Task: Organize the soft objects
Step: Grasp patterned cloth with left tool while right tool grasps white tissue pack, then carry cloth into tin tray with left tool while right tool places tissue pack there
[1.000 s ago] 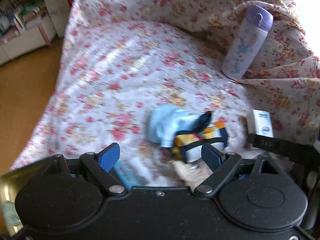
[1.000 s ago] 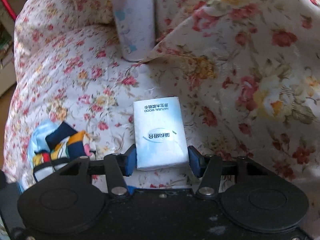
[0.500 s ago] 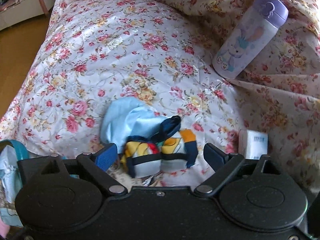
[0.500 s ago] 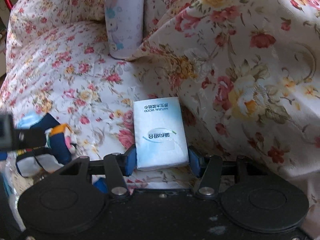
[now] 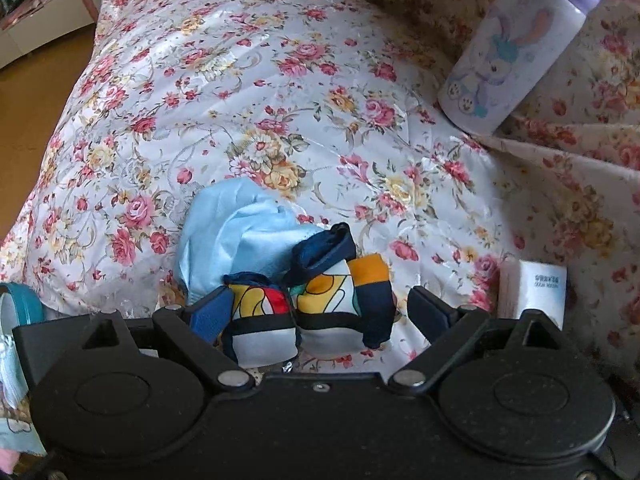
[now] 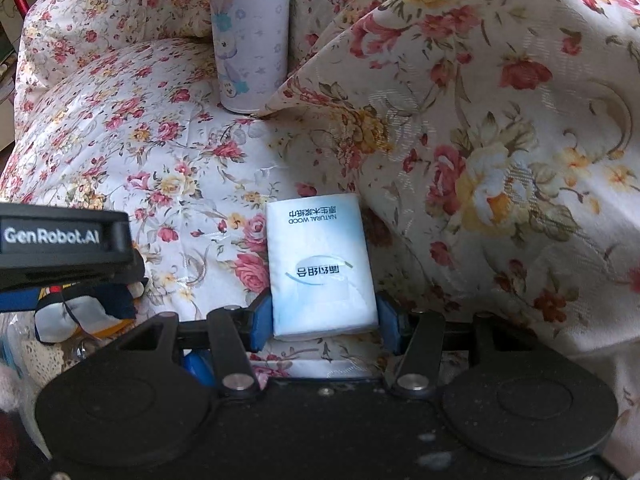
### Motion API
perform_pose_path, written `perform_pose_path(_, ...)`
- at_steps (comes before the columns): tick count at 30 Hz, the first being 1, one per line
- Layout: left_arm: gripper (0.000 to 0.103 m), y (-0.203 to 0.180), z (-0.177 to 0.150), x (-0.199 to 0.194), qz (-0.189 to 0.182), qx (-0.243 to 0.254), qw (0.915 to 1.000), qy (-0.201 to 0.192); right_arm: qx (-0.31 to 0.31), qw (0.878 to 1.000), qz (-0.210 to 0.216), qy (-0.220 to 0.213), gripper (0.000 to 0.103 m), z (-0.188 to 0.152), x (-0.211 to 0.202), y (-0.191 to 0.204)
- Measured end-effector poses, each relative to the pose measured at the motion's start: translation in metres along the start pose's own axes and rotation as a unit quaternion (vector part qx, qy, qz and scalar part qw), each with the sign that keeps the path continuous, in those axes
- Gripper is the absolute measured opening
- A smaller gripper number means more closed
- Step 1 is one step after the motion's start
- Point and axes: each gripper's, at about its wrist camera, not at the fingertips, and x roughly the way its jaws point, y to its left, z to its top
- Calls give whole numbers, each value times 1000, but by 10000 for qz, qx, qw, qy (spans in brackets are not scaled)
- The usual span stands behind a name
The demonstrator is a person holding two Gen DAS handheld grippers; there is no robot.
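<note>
My left gripper (image 5: 320,308) stands wide apart around the colourful patterned cloth (image 5: 316,304): the left blue pad touches the bundle's edge, the right pad stands clear of it with a strip of floral fabric showing between, so nothing is clamped. A second ago that cloth lay blurred ahead of my fingers, near twelve o'clock; half a second ago it sat just inside the tips; now it fills most of the gap. A light blue cloth (image 5: 236,236) is bunched against it at eleven o'clock. The tissue pack shows at three o'clock in this view, beside my right finger, larger and nearer than before. The purple-capped bottle (image 5: 516,48) leans at one o'clock against the draped fabric, closer to the frame's edge than a second back.

My right gripper (image 6: 322,318) is closed partway on the tissue pack (image 6: 320,264), both blue pads pressing its lower sides; the pack lies flat on the floral sofa cover (image 6: 140,152), pointing to twelve o'clock, and this grip matches both earlier frames. At nine o'clock the left gripper's black body has come into this view, covering the patterned cloth that lay open there a second ago.
</note>
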Motion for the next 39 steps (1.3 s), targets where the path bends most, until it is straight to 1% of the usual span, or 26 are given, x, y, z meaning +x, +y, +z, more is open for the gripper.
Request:
perform_pose_path(1,88,0,0,1,-20,18,10000,22,-13,10000,-1,-5,52,0,0,0)
perform_pose_path(2,83,1,0,2,-39,22,10000,49,-24,10000,-3,-9,52,0,0,1)
perform_pose_path(3,75,2,0,2,-39,25,10000,58,-39,10000,-4,-14,52,0,1,2)
perform_pose_path(6,65,4,0,0,-93,95,9999,-17,-88,10000,15,-43,52,0,1,3)
perform_pose_path(8,62,6,0,-4,-156,126,9998,-53,-119,9999,49,-61,52,0,1,4)
perform_pose_path(12,62,15,2,-22,-285,71,9994,-208,-117,9996,199,-134,52,1,0,3)
perform_pose_path(15,62,27,1,-45,-290,70,9984,-480,-98,9994,274,-178,52,3,0,3)
perform_pose_path(17,62,35,-2,-60,-294,54,9975,-636,-83,9989,428,-191,52,3,-1,3)
perform_pose_path(19,62,48,-6,-76,-297,-3,9964,-798,-108,9980,587,-227,52,3,-2,6)
perform_pose_path(23,62,81,-23,-104,-214,-175,9941,-1052,-277,9960,739,-422,52,2,-7,15)
perform_pose_path(29,62,142,-61,-131,139,-532,9904,-1265,-85,9894,1355,-514,52,4,-12,13)
perform_pose_path(35,62,205,-99,-147,665,-798,9857,-1329,17,9875,1437,-646,52,3,-15,12)
perform_pose_path(39,62,253,-125,-154,825,-1208,9808,-1287,-76,9864,1408,-851,52,-2,-24,13)
